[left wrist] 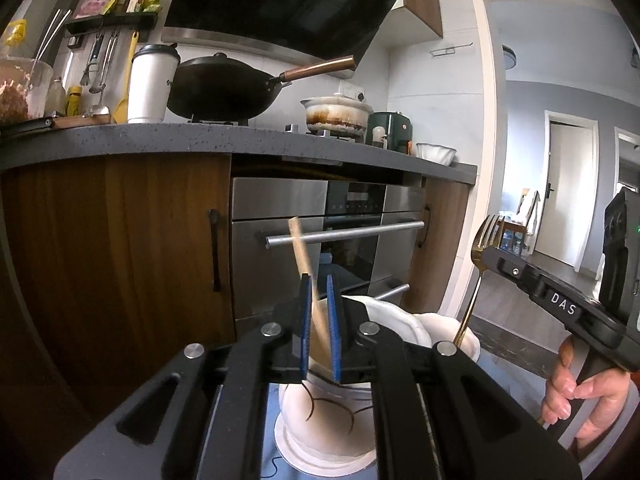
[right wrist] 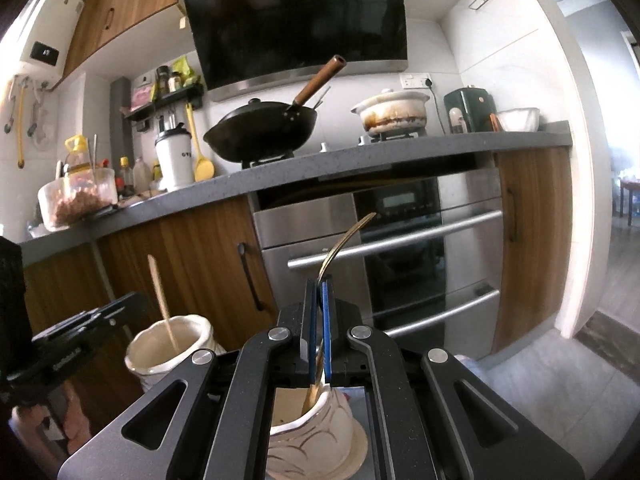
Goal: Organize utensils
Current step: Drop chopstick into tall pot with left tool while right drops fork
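My left gripper (left wrist: 319,280) stands open around a wooden utensil (left wrist: 301,248), which leans between the blue pads without being clamped; its lower end rests in a cream ceramic cup (left wrist: 320,420) below. In the right wrist view that wooden utensil (right wrist: 160,296) stands in its cup (right wrist: 168,344) at the left. My right gripper (right wrist: 321,280) is shut on a gold fork (right wrist: 344,240), tines up, its handle reaching down into a second cream cup (right wrist: 316,432). The fork (left wrist: 482,240) and the right gripper (left wrist: 490,258) also show at the right of the left wrist view.
A steel oven (right wrist: 400,248) with bar handles and wooden cabinet doors (left wrist: 116,248) stand straight ahead. The grey countertop (left wrist: 240,136) above carries a black wok (left wrist: 224,88), a white pot (left wrist: 336,114), a tumbler (left wrist: 152,84) and jars. A white fluted dish (left wrist: 396,324) sits behind the cups.
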The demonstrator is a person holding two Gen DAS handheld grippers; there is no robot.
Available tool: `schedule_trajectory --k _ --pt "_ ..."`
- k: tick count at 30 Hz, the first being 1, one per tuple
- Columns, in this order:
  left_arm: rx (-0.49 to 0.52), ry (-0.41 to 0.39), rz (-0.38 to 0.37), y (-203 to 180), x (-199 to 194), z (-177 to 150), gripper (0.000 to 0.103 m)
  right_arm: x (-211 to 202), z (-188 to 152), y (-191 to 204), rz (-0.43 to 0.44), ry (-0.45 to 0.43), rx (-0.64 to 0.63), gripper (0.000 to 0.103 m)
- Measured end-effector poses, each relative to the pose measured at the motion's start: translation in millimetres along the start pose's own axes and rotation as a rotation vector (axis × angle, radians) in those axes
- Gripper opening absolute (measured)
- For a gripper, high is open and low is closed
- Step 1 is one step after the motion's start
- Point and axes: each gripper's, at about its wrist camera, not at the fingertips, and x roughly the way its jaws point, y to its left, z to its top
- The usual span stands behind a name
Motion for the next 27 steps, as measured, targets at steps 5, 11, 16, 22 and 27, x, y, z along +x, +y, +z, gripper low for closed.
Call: schedule_trajectory --k 5,11,16,22,27 --pt "0.002 -0.016 0.018 2.0 -8.7 0.5 0.035 1.1 0.8 -3.8 -0.008 0.005 0.013 0.006" --pt "0.021 -0.034 0.038 -2.0 -22.7 -4.2 0.059 -5.2 2.2 -0.8 -0.003 0.006 0.008 0.036" --pt "0.028 -0.053 0.044 -5.5 -40.1 -9.7 0.093 -21.0 -1.3 0.4 -0.003 0.005 0.0 0.087" --pt "0.029 -0.051 0.042 -10.3 -59.0 -17.5 0.098 -45.0 -8.1 -2.8 -0.023 0.009 -0.013 0.098" --pt "0.035 -0.028 0.031 -12.7 -67.3 -28.2 0.098 -59.1 -20.4 -9.7 -0.071 0.032 -0.026 0.098"
